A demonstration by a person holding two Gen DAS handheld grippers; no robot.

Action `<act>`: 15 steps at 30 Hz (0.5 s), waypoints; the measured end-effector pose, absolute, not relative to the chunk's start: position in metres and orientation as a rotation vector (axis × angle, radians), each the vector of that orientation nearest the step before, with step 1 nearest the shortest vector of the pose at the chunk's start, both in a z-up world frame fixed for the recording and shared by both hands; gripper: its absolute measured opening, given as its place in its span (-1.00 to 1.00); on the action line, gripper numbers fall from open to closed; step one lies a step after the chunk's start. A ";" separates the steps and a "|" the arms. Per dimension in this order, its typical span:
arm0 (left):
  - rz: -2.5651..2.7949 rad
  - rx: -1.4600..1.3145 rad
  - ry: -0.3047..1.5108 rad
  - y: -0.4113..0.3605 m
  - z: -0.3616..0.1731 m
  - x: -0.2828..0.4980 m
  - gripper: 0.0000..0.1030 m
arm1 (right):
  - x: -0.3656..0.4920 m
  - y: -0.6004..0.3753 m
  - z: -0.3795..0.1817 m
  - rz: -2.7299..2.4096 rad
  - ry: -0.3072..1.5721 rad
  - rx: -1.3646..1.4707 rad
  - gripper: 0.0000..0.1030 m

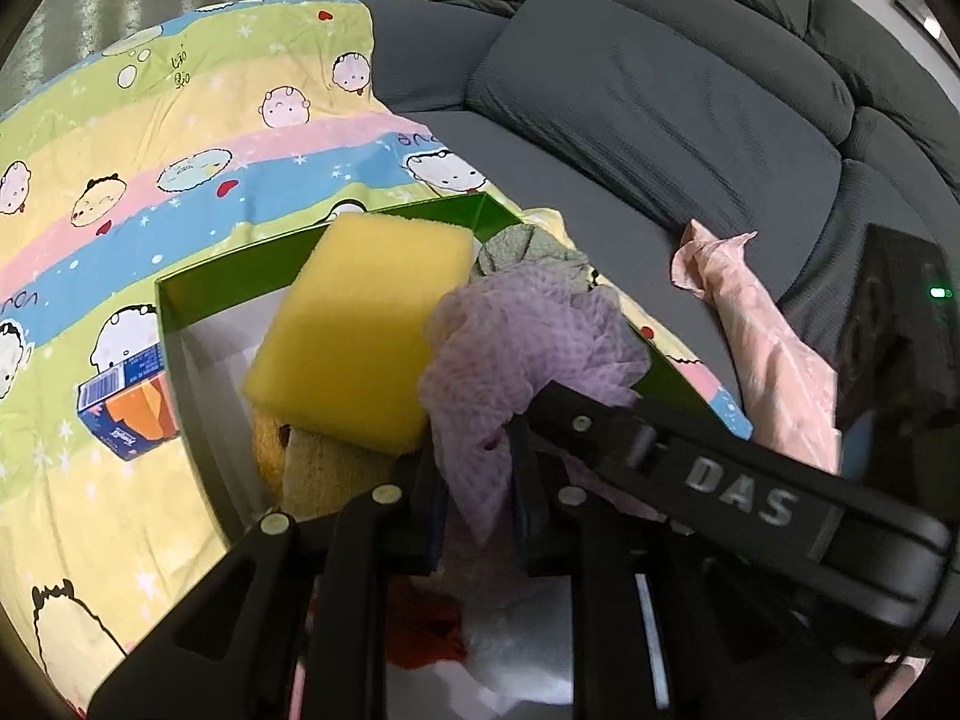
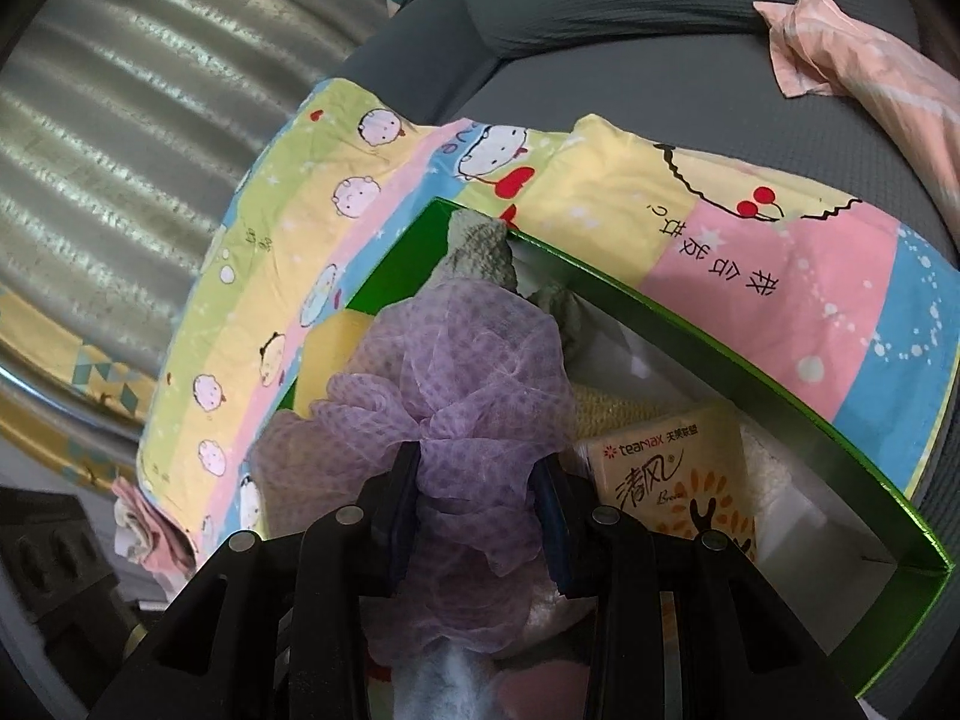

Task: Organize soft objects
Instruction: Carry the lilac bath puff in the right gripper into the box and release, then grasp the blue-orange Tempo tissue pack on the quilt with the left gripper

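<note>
A green box (image 1: 240,252) (image 2: 750,360) stands on a cartoon-print blanket (image 1: 120,180) (image 2: 750,252). In it lie a yellow sponge (image 1: 360,324) (image 2: 327,348), a grey-green cloth (image 1: 528,252) (image 2: 480,246) and a tissue pack (image 2: 672,480). A purple mesh bath pouf (image 1: 516,348) (image 2: 456,372) hangs over the box. My left gripper (image 1: 480,516) is shut on one end of the pouf. My right gripper (image 2: 480,516) is shut on the pouf's middle; its black body (image 1: 720,480) crosses the left wrist view.
A pink striped cloth (image 1: 768,348) (image 2: 864,60) lies on the grey sofa (image 1: 630,120) (image 2: 600,12). A blue and orange tissue pack (image 1: 129,408) lies on the blanket left of the box. A curtain (image 2: 120,180) hangs behind.
</note>
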State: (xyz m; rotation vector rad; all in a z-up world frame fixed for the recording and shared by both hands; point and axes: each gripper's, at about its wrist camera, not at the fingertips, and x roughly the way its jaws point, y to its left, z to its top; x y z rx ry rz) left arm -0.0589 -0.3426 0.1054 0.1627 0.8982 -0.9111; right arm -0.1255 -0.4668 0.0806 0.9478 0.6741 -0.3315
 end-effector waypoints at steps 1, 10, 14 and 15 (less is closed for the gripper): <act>-0.921 0.160 0.896 -0.339 0.110 -0.061 -0.65 | -0.125 -0.466 0.081 -0.333 0.676 0.948 -0.28; -0.754 0.060 0.747 -0.266 0.148 -0.028 0.76 | -0.148 -0.465 0.101 -0.340 0.581 0.937 0.42; -0.605 0.054 0.778 -0.236 0.136 0.006 0.81 | -0.163 -0.463 0.118 -0.423 0.497 0.885 0.52; -0.572 0.042 0.798 -0.228 0.128 0.016 0.81 | -0.166 -0.463 0.120 -0.434 0.485 0.882 0.52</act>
